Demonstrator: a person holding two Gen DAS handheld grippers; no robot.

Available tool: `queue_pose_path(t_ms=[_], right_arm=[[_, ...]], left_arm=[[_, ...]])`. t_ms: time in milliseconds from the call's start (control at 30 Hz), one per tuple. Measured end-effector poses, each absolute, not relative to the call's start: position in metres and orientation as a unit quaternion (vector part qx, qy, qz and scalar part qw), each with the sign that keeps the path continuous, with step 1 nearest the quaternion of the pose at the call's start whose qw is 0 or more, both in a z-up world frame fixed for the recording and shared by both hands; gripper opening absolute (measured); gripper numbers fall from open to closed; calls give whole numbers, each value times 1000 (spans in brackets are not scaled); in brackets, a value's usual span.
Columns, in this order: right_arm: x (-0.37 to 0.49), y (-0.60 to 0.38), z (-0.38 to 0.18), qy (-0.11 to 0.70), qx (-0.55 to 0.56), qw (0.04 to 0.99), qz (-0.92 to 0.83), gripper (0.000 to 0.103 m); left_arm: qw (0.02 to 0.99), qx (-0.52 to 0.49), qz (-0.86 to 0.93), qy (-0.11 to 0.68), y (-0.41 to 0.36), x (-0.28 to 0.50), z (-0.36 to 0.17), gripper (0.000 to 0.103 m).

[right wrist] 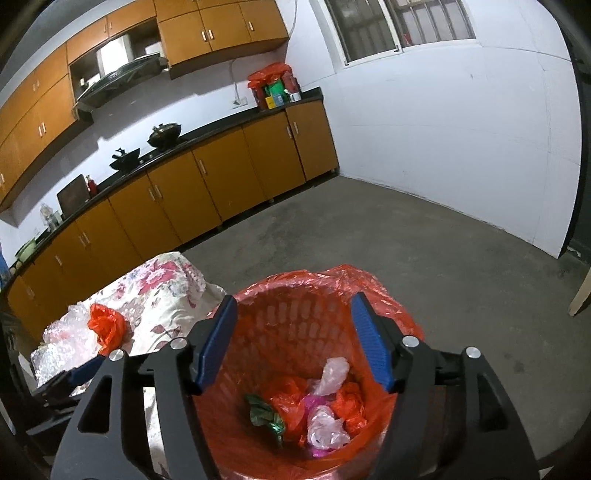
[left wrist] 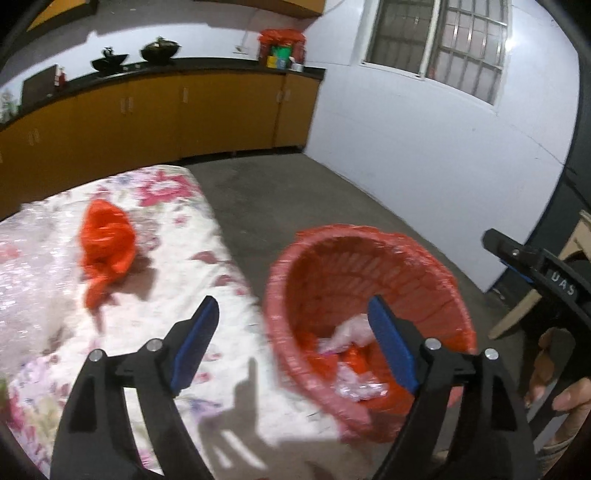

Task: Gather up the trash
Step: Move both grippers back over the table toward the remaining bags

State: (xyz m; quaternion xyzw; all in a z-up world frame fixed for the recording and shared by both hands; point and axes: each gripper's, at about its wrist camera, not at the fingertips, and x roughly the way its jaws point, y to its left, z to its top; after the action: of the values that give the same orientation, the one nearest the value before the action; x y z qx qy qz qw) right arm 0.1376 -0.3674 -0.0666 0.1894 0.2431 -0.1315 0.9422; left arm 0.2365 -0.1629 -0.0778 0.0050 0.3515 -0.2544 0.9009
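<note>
Both wrist views look down close on the lined basket.

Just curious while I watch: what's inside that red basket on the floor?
The red basket has a red liner and holds crumpled bags at the bottom: orange-red, pale pink, clear and a green wrapper. Whatever lies under that pile is covered.

Glossy plastic basket liner; seemingly rough concrete floor.

A kitchen with orange-brown base cabinets under a black countertop, matching wall cabinets, white walls, barred windows and bare grey concrete floor.
</note>
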Motion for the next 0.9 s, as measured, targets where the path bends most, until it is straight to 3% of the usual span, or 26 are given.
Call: queue_pose_path(t_ms=[400, 900], right_arm=[[157, -322, -68, 260, 160, 949, -75, 76], [215, -194, -75, 304, 89, 946, 72, 77]], left_arm=[[934, 40, -114, 337, -64, 227, -86, 86], [938, -28, 87, 335, 105, 209, -91, 86]])
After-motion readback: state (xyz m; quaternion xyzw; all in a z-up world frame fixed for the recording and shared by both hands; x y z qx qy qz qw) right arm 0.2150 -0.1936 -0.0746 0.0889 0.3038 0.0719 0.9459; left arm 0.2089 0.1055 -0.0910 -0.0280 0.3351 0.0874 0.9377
